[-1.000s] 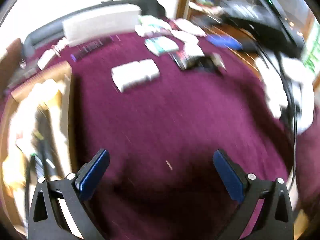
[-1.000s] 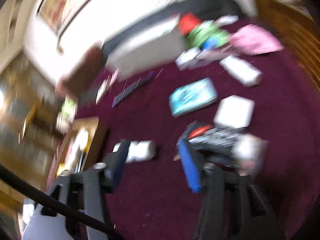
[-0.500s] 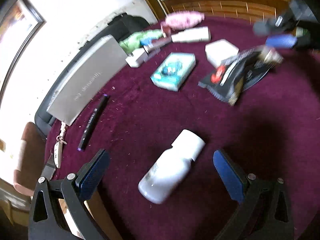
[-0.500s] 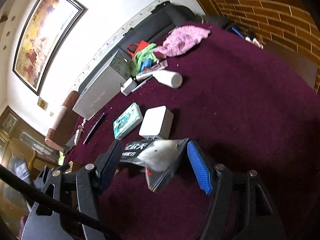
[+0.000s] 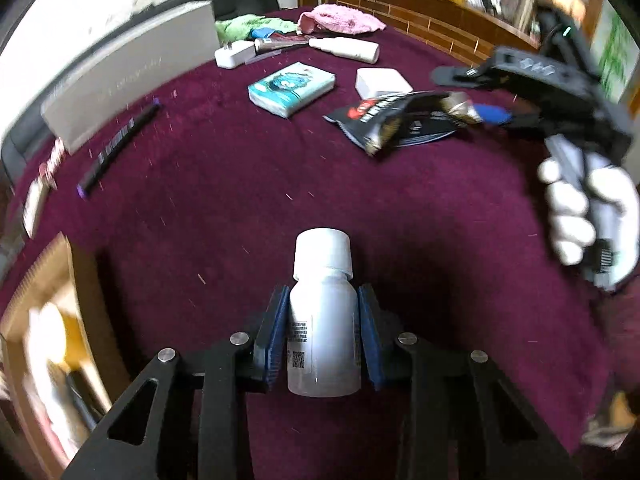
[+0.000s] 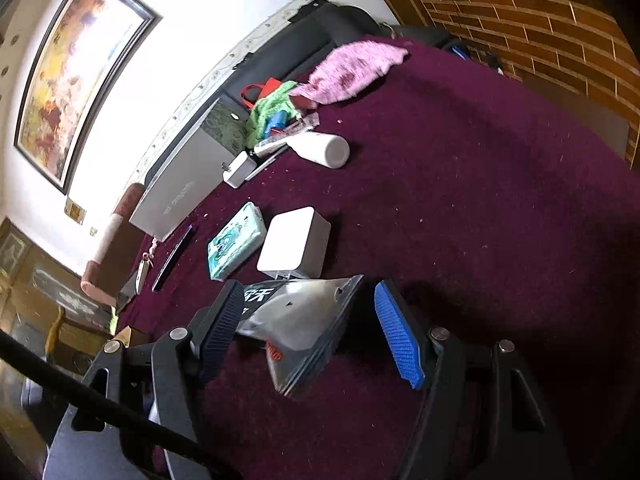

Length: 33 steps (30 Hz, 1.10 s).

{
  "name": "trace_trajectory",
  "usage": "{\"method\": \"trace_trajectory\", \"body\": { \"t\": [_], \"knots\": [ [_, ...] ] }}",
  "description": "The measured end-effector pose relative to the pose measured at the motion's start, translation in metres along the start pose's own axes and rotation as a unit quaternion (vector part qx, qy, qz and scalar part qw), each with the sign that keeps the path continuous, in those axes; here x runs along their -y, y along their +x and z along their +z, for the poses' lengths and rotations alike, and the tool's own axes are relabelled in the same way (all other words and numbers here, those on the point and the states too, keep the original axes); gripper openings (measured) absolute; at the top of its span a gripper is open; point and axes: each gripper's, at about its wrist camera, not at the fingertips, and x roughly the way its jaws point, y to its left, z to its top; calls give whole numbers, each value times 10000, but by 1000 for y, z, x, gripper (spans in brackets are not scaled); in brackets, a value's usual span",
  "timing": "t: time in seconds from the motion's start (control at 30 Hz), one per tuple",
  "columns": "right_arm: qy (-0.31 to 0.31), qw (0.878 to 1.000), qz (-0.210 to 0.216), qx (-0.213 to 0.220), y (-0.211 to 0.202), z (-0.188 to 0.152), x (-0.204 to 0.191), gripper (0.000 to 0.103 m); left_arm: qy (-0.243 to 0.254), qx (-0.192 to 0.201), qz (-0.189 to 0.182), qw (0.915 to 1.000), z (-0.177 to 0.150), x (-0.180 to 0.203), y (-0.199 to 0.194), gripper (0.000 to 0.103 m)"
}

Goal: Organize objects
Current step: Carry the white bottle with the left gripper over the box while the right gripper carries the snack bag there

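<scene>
- Counter [image 5: 240, 200] was covered in dark maroon cloth, with clutter mostly along its far side.
- Long grey box [image 5: 132, 76] stood on edge at the far left, by the wall.
- Open cardboard box [image 5: 52, 280] sat at the near left corner; contents too blurred to tell.
- Pink cloth [image 5: 340, 20] and green cloth [image 5: 244, 24] were bunched at the far edge, near each other.
- Right gripper [image 6: 316, 328] was held by a white-gloved hand [image 5: 580, 216]. Its jaws stood fairly wide around a black-and-silver foil pouch [image 6: 304, 320]: left pad touching the pouch, blue right pad clear of it. From the left wrist view the pouch looked raised off the cloth at that end; couldn't tell if it was actually gripped.
- Teal tissue pack [image 5: 292, 88] and white square box [image 5: 382, 82] lay side by side just beyond the pouch.
- Left gripper [image 5: 324, 320] had just been closing its jaws; both blue pads now pressed the sides of the white pill bottle [image 5: 324, 312], which lay at the near middle of the counter with its cap pointing away.
- A second white bottle [image 5: 348, 48] lay on its side near the pink cloth.
- White charger plug [image 5: 234, 56] sat beside the green cloth.
- Black pen [image 5: 120, 140] lay in front of the grey box.
</scene>
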Motion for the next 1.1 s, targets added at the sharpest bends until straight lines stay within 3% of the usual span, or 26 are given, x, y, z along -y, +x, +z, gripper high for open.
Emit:
{"method": "trace_trajectory", "body": {
  "t": [0.13,0.2,0.33,0.4,0.47,0.5,0.53,0.6,0.67,0.8,0.97,1.03,1.1],
  "knots": [
    [6,9996,199,-210,8,-2,0,69,-314,173,-153,9992,-14,6,-11,29],
    [3,9933,860,-772,14,-11,-8,69,-494,239,-187,9983,-24,5,-20,29],
    [-522,9747,1342,-1710,17,-42,-34,69,-728,518,-235,9957,-44,-1,-46,29],
    [-692,9816,1105,-1395,0,-41,-40,69,-815,661,-255,9942,-53,-3,-57,29],
    [-988,9920,261,-743,-21,-29,-46,69,-908,797,-326,9921,-60,-6,-66,29],
    [-1262,9909,-171,-437,-28,-23,-52,69,-943,852,-372,9912,-64,-7,-70,29],
    [-1623,9848,-583,-222,-31,-17,-60,70,-983,910,-418,9901,-68,-8,-74,29],
    [-2308,9668,-1075,-204,-22,-12,-77,70,-1107,1006,-527,9873,-73,-12,-78,29],
    [-2848,9493,-1272,-399,-6,-14,-92,70,-1239,1117,-599,9842,-80,-16,-83,29],
    [-3894,9012,-1699,-859,34,-27,-112,70,-1425,1289,-775,9783,-86,-24,-92,29],
    [-4637,8501,-2157,-1257,71,-43,-115,70,-1437,1216,-793,9789,-88,-27,-90,29],
    [-4705,8437,-2248,-1272,75,-47,-119,69,-1353,1146,-743,9814,-86,-22,-85,29],
    [-4599,8510,-2185,-1283,76,-46,-123,65,-1190,1081,-641,9849,-83,-11,-80,29]
  ]
}}
